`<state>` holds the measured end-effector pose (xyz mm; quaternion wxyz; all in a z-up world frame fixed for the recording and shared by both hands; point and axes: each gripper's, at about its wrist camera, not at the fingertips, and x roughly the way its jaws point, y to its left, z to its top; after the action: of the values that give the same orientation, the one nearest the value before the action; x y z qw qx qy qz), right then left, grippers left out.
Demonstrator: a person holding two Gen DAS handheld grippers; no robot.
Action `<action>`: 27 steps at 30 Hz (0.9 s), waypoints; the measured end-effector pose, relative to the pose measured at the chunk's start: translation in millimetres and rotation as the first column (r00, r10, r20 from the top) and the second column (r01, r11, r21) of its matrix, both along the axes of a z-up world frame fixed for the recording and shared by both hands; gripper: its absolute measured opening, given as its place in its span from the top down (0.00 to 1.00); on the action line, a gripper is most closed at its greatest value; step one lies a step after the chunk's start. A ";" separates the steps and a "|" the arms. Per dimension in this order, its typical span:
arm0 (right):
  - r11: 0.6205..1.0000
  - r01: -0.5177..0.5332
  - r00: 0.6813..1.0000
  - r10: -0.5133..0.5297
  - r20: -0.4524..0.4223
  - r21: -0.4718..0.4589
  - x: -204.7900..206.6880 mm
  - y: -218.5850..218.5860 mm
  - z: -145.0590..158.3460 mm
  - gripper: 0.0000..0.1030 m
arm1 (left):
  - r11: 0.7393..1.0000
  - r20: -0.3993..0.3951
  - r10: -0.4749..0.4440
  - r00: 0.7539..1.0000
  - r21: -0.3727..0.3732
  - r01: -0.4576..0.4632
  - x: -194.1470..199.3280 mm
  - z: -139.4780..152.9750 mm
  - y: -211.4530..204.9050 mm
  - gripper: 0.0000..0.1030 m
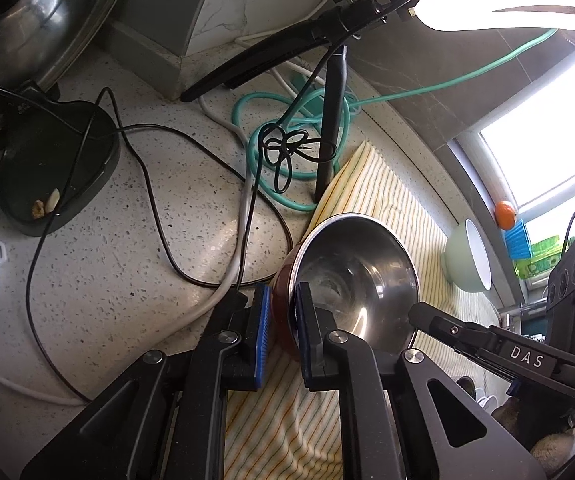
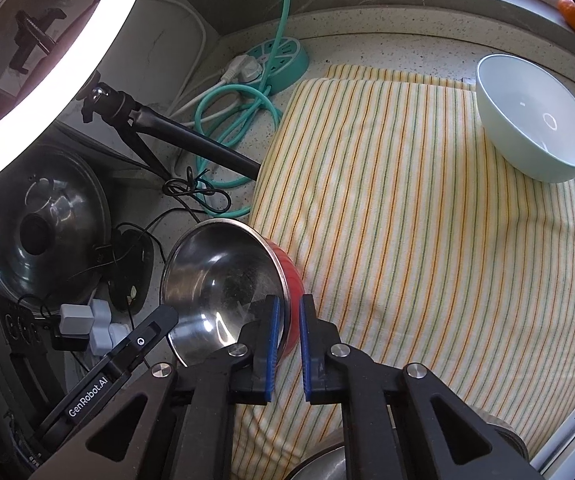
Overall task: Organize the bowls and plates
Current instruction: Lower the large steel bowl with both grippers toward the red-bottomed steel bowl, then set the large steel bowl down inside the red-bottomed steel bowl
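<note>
Your striped cloth point(image 2: 407, 220) fills the centre and right of the right wrist view. The steel bowl with the red outside point(image 2: 223, 280) sits tilted at its lower-left edge. Your left gripper point(image 1: 283, 320) and right gripper point(image 2: 289, 332) both clamp its rim from opposite sides. A mint bowl point(image 2: 535, 120) sits upper right on the cloth.

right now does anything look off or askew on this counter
Yes: the steel bowl is tipped on edge, gripped by both the left gripper and right gripper. The pale green bowl sits upright.
</note>
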<state>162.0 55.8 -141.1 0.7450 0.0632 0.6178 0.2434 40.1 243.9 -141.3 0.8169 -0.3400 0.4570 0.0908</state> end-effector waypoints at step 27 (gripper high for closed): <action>0.999 0.023 0.998 -0.025 0.050 0.045 -16.0 -24.6 30.1 0.96 | 0.998 0.063 -0.042 0.997 0.038 0.039 -7.3 31.7 -25.4 0.91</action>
<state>146.0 31.2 -111.0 0.7618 0.0806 0.5923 0.2496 32.8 218.5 -109.5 0.8389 -0.3182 0.4358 0.0718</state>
